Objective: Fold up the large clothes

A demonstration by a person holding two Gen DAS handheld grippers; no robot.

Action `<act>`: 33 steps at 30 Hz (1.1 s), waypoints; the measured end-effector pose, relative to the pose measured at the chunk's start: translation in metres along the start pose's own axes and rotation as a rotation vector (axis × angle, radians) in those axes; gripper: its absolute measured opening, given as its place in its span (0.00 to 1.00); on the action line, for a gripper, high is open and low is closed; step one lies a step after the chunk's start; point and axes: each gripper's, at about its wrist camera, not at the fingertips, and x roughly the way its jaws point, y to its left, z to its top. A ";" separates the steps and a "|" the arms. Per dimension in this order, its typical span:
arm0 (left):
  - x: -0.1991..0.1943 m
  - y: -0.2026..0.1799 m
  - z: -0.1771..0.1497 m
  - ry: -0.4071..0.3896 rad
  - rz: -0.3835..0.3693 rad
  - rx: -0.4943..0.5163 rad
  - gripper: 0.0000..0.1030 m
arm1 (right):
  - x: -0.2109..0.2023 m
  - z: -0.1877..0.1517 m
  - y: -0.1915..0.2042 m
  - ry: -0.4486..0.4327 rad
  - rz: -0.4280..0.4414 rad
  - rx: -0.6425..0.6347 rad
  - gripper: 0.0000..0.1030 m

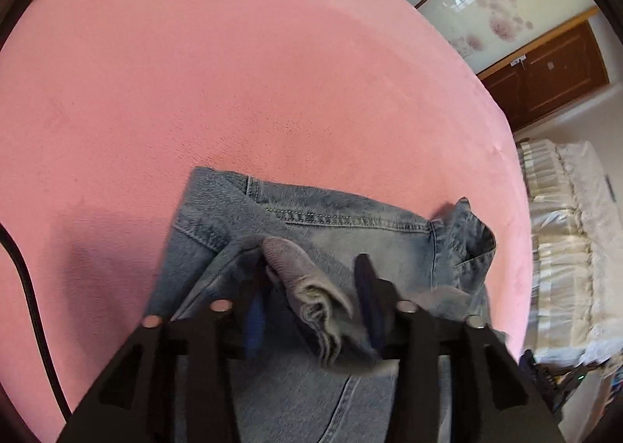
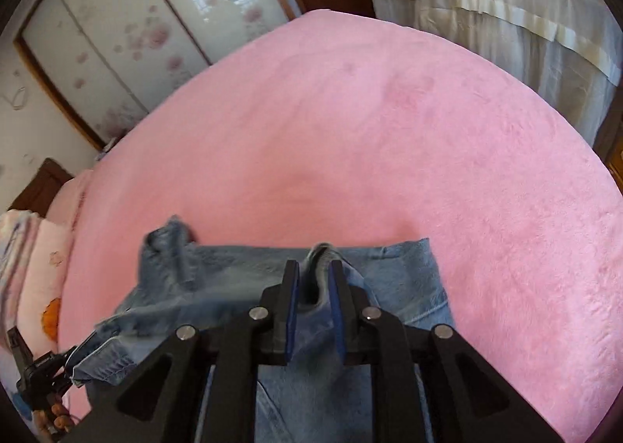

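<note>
While bunched, jeans (image 2: 241, 287) lengthwise crosswise.

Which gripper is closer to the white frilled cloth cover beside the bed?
Right, probably. In the left wrist view the right gripper shows at the pink blanket edge, just before the white frilled cloth cover; the left gripper sits further in, over the blue denim garment.

A home bedroom: a wide bed under a fuzzy pink blanket (image 2: 350, 131), frosted sliding wardrobe doors with pink flower prints (image 2: 128, 34), cream pleated curtains (image 2: 506, 14), and a brown wooden door (image 1: 545, 73).
</note>
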 end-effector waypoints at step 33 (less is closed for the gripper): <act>0.017 -0.034 -0.023 -0.281 0.260 0.530 0.26 | 0.040 -0.044 0.018 -0.045 -0.142 -0.377 0.13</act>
